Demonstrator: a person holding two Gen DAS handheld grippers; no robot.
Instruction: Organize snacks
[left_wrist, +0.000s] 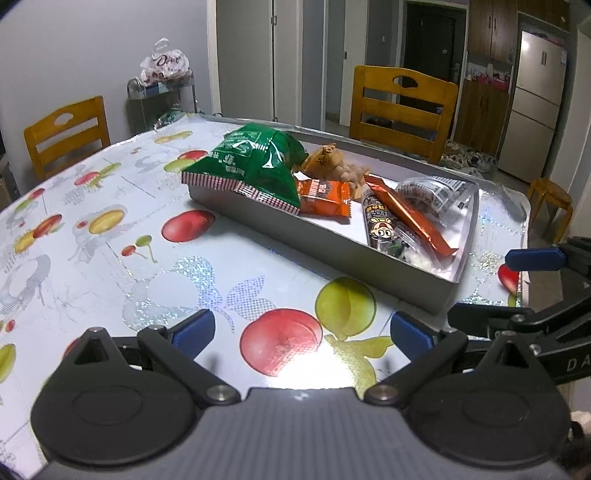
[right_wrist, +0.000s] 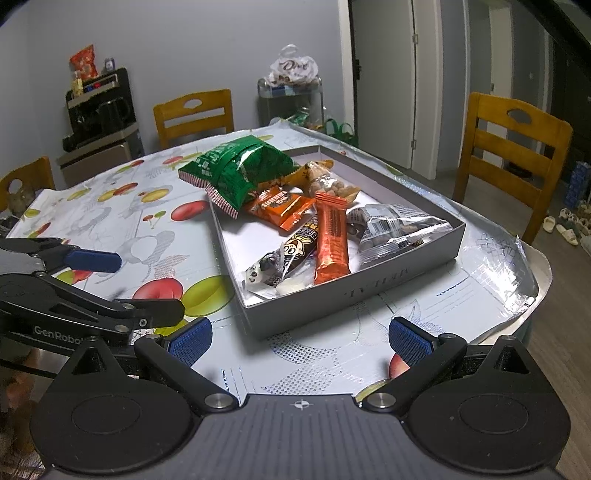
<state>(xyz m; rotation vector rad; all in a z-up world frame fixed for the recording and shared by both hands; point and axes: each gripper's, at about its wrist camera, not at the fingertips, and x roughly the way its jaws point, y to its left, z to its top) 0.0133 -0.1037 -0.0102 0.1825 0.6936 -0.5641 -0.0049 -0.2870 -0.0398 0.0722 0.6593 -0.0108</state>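
A shallow grey box (left_wrist: 258, 216) (right_wrist: 406, 271) sits on the fruit-print table and holds several snacks. A green bag (left_wrist: 255, 162) (right_wrist: 236, 168) overhangs its far-left corner. Beside it lie an orange packet (left_wrist: 325, 197) (right_wrist: 282, 206), a peanut pouch (left_wrist: 332, 162) (right_wrist: 328, 181), a long orange bar (left_wrist: 410, 218) (right_wrist: 330, 240), a dark sausage stick (left_wrist: 380, 225) (right_wrist: 291, 249) and a clear bag of dark pieces (left_wrist: 432, 195) (right_wrist: 395, 230). My left gripper (left_wrist: 301, 330) (right_wrist: 125, 284) is open over bare tablecloth, short of the box. My right gripper (right_wrist: 299, 338) (left_wrist: 517, 288) is open too, just before the box's near corner.
Wooden chairs (left_wrist: 400, 107) (right_wrist: 511, 155) (right_wrist: 194, 114) stand around the table. A metal rack with a white bag (right_wrist: 291, 92) (left_wrist: 162, 85) is against the far wall. The foil-edged table rim (right_wrist: 532, 273) runs close on the right. A fridge (left_wrist: 535, 99) stands beyond.
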